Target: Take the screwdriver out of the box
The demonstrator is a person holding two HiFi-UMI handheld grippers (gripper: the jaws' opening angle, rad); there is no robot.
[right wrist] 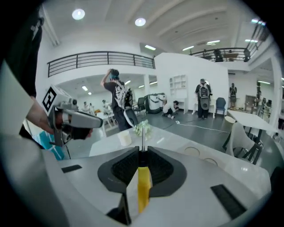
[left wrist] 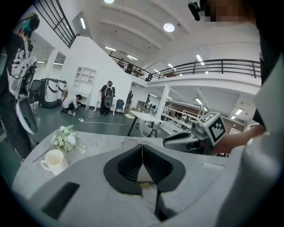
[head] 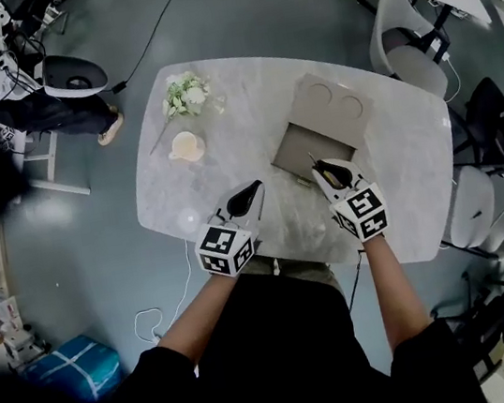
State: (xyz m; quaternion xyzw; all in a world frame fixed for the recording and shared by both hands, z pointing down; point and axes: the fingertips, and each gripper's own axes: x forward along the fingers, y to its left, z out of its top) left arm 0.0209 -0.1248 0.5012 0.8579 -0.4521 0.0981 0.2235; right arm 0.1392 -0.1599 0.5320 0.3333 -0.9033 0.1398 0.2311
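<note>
Right gripper view settles it straight away — the right gripper [right wrist: 142, 153] has its jaws clamped, only part-way closed, on a yellow-handled screwdriver with a thin steel shaft [right wrist: 143, 186]. The handle runs back toward the camera and the shaft pokes out ahead past the fingertips. That lengthwise hold looks chosen so the tool can slide out without snagging on a wall.

Just below and ahead of that gripper, in the head view, lies the shallow brown cardboard box [head: 293, 147]. It is open, with its lid folded back on the far side, and it sits on the pale grey marble-look table [head: 396, 154]. By my reading the tool is up over the box's near edge and clear of it.

Off to the left, the left gripper [left wrist: 142, 155] has its jaws pressed together on nothing — probably a spare, ready to steady the box. Farther left again sit a cream mug [head: 186, 146] and a bunch of white flowers [head: 186, 94], well apart from the action.
</note>
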